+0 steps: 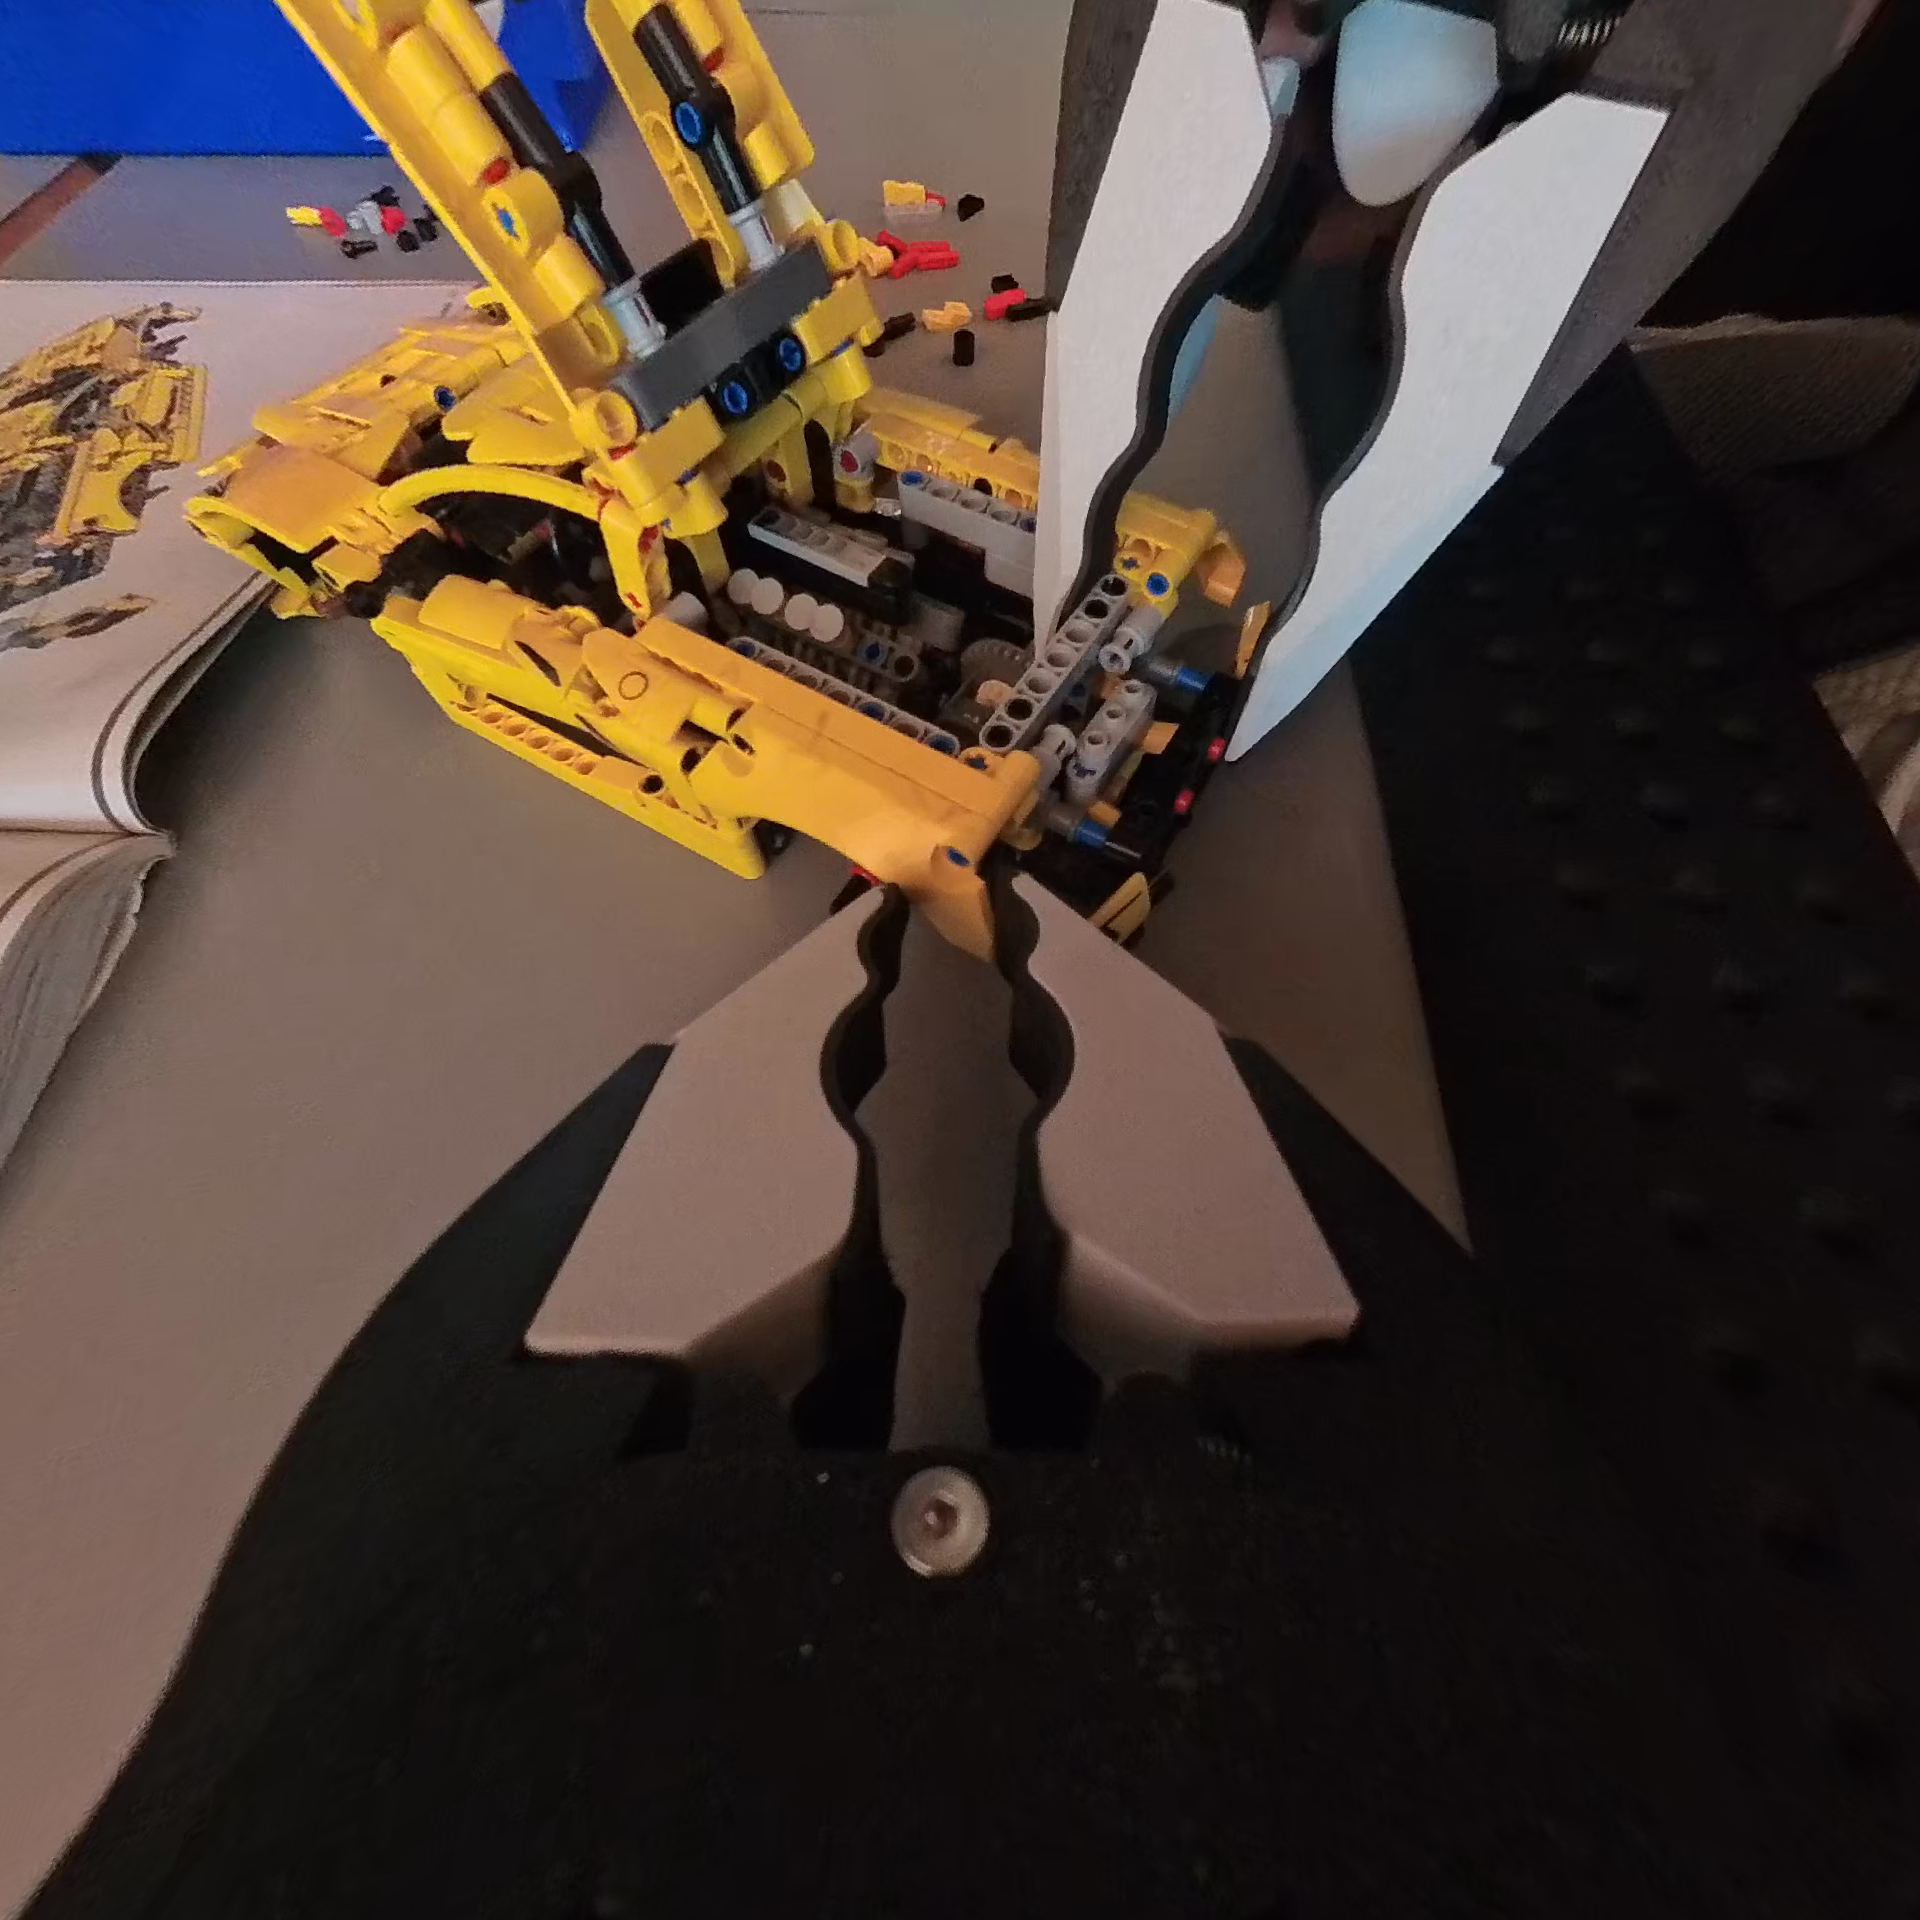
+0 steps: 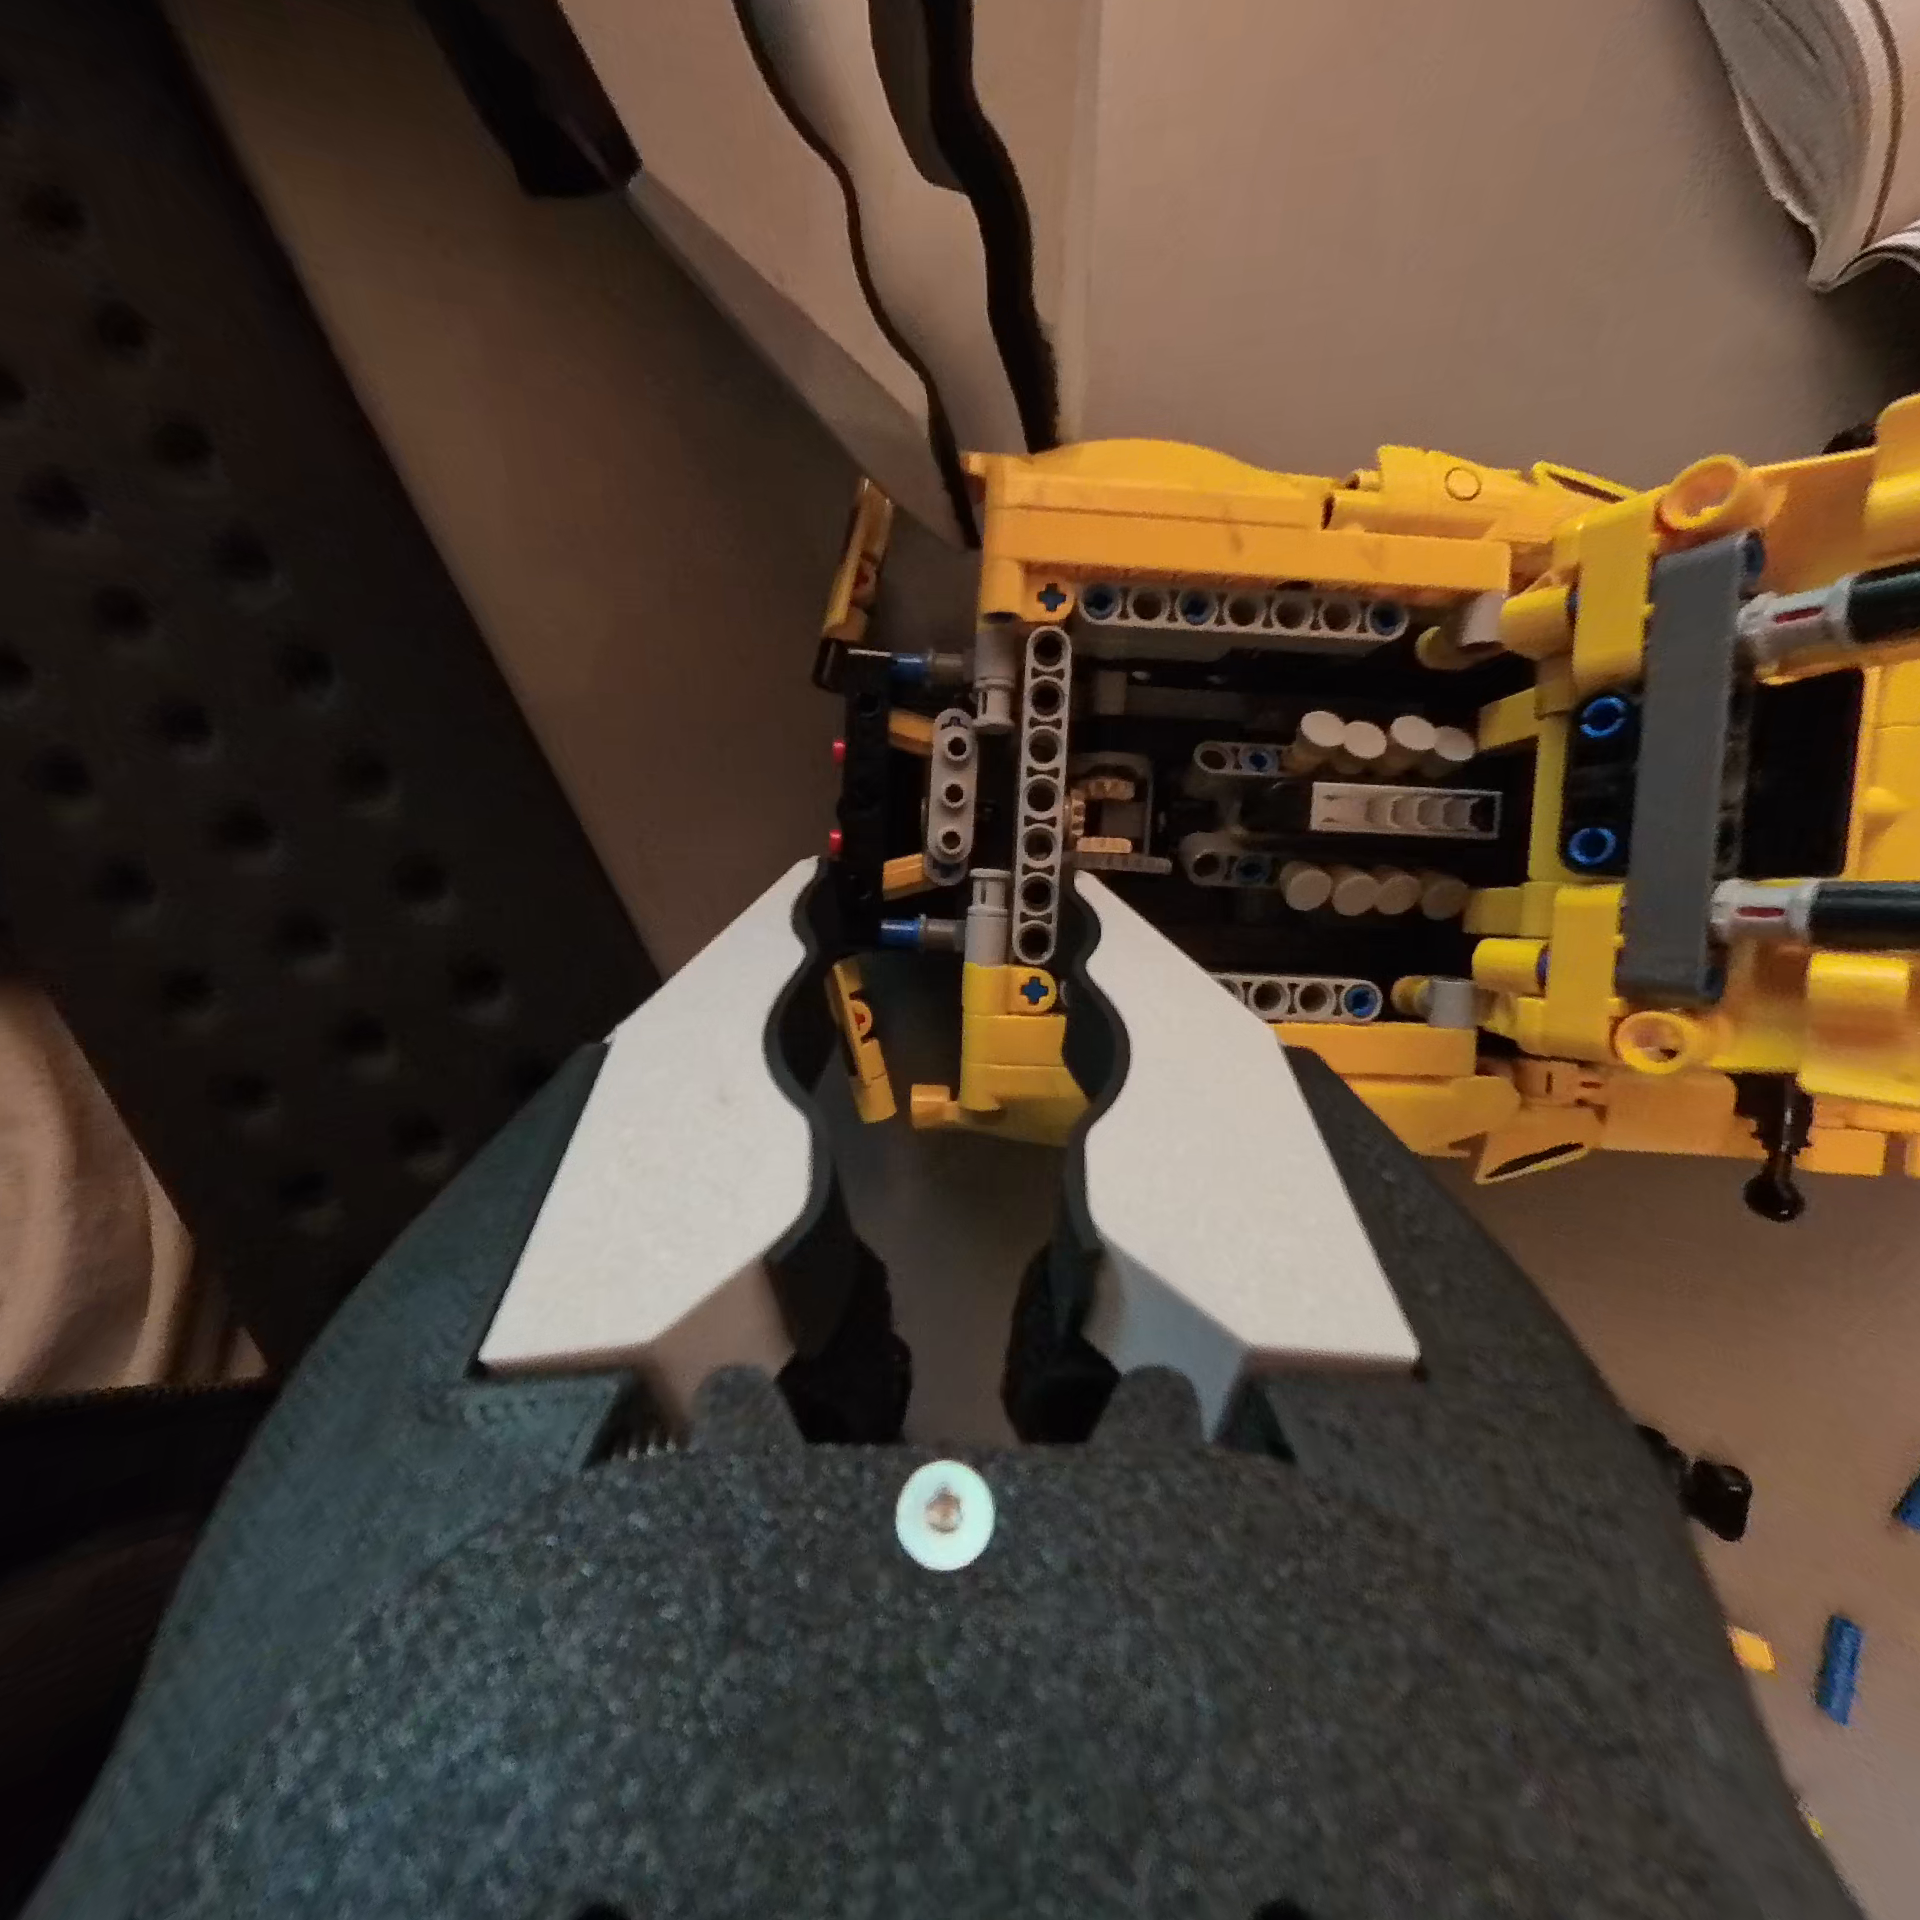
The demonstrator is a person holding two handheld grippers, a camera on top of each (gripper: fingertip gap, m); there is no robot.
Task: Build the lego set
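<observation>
The right claw (image 2: 951,904) straddles the yellow lego model's (image 2: 1247,540) rear corner, fingers apart; the left claw (image 2: 997,457) touches its far edge; loose blue pieces (image 2: 1841,1673) lie on the counter (image 2: 1351,260).

Left tool (image 1: 948,914) clamped; right tool (image 2: 951,904) parted, fingers straddling.

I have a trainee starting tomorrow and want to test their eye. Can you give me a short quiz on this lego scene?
1. True or false: the manual lies closed.
2. Which part of the model do the left tongs pinch? A wheel; B yellow corner; C window.
3. What colour is the box behind the model?
Key: 1 false, the manual is open; 2 B; 3 blue.
</observation>
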